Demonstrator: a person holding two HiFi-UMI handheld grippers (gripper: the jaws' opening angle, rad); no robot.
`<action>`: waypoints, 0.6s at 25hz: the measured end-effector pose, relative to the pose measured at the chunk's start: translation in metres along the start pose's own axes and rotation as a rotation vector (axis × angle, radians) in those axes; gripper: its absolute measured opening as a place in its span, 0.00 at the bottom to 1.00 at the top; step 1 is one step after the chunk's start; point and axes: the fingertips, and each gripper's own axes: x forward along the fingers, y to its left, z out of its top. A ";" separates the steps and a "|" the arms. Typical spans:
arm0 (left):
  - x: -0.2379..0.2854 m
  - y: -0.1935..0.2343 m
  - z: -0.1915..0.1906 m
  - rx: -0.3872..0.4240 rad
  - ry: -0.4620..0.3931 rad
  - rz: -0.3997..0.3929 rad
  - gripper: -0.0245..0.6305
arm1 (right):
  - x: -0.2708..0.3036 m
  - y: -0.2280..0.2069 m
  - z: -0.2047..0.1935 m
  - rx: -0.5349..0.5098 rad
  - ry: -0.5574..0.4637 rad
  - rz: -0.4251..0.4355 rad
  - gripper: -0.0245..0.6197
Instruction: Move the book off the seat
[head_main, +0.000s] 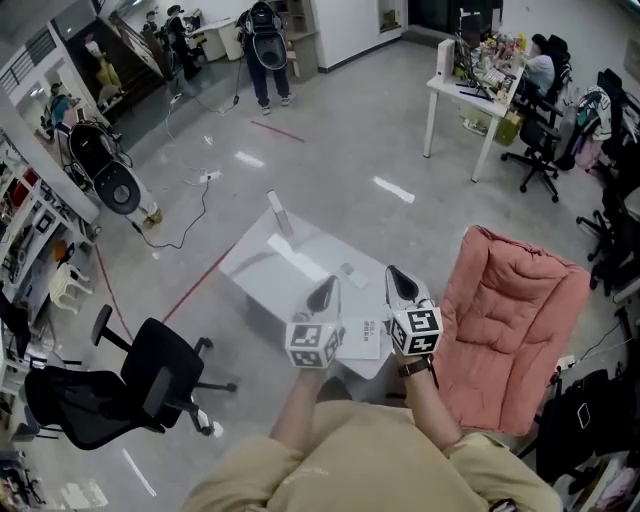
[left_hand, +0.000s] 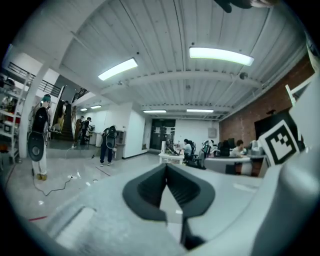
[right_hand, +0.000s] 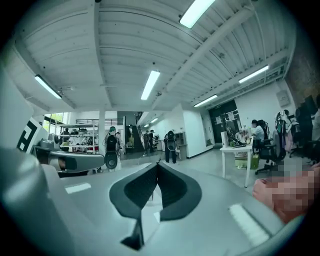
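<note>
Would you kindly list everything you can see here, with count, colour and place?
low table: one, white, on the floor ahead of the person
book: one, white, on the table's near edge, not on the seat
cushioned seat: one, pink, right of the table
office chair: one, black, left of the person
desk: one, white, cluttered, far right
cable: one, black, on the floor at left
people: several, colours unclear, far background
left gripper: one, white, held before the person, fingers shut, empty
right gripper: one, white, beside it, fingers shut, empty

Two tools (head_main: 326, 289) (head_main: 398, 279), one book (head_main: 362, 338), one seat (head_main: 510, 320)
</note>
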 end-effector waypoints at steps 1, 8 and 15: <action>-0.004 -0.004 0.004 0.004 -0.013 0.006 0.04 | -0.005 0.003 0.005 -0.007 -0.013 0.011 0.05; -0.023 -0.039 0.017 0.012 -0.058 0.020 0.04 | -0.036 0.010 0.020 -0.037 -0.051 0.056 0.05; -0.039 -0.062 0.014 0.028 -0.062 0.025 0.04 | -0.062 0.009 0.018 -0.041 -0.059 0.061 0.05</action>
